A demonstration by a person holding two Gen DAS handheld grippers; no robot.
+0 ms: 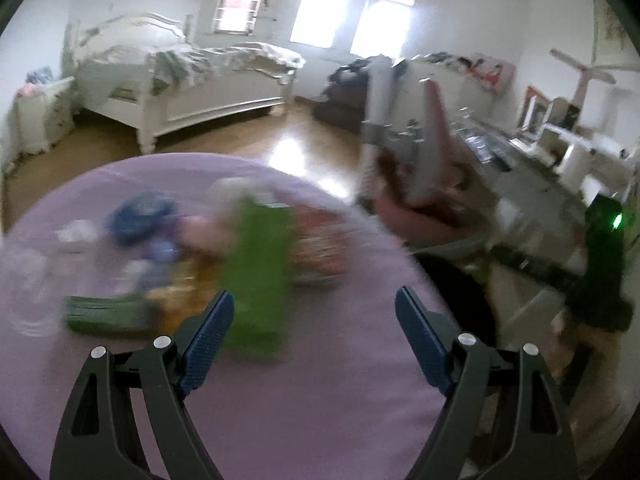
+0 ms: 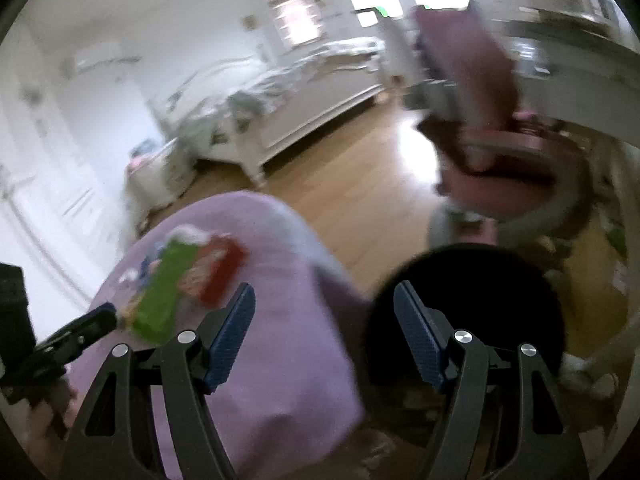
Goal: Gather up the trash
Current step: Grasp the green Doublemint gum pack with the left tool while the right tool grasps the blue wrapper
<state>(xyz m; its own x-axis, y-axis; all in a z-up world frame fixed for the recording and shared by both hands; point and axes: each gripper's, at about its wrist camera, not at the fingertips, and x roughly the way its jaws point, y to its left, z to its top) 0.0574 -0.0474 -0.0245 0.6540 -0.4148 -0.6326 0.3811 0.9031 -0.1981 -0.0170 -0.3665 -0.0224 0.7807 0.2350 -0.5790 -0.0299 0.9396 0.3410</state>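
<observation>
One green box [image 1: 256, 268]; one red packet [image 1: 320, 248] — one bed [image 1: 192, 80]

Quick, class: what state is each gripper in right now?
Left gripper: open, nothing between its pads.
Right gripper: open, nothing between its pads.

Trash pile [image 1: 208, 256] lies on the worktop [image 1: 320, 360]; a round bin [image 2: 472, 312] stands right of it; bed [image 1: 180, 80] behind.

White bed [image 1: 188, 80], bright windows [image 1: 352, 16], glossy wooden floor [image 1: 256, 140], white walls [image 1: 472, 12]
</observation>
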